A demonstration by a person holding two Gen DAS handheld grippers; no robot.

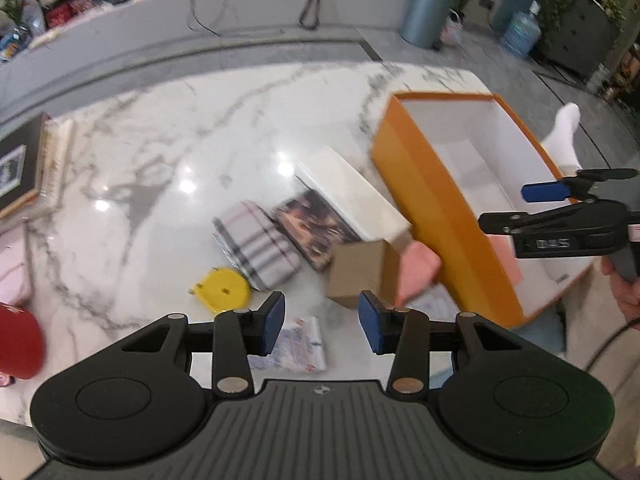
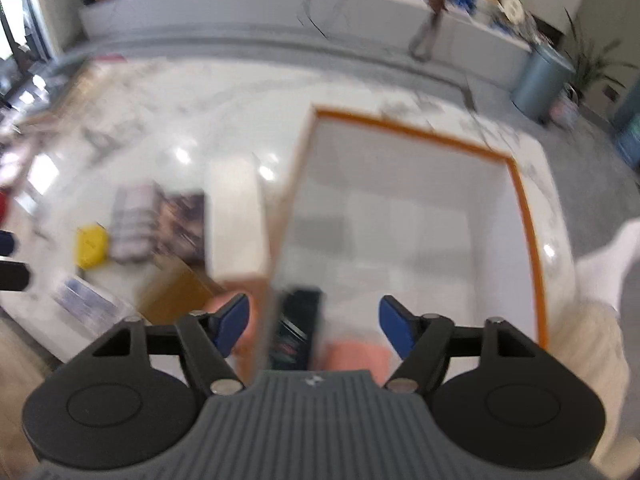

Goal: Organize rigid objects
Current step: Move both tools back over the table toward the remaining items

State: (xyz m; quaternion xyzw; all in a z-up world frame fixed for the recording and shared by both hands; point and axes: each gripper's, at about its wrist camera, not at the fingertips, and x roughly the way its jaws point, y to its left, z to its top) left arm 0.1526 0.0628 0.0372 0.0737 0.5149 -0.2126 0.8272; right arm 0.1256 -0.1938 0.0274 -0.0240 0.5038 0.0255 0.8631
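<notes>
An open orange box with a white inside stands on the marble table at the right. Beside it lie a white box, a dark patterned box, a plaid case, a yellow tape measure, a brown cardboard box and a pink block. My left gripper is open and empty, just short of the cardboard box. My right gripper is open over the orange box, above a dark object and a pink object inside; it also shows in the left wrist view.
A printed packet lies under my left gripper. A red object and stacked books sit at the table's left edge. A grey bin and a water bottle stand on the floor beyond.
</notes>
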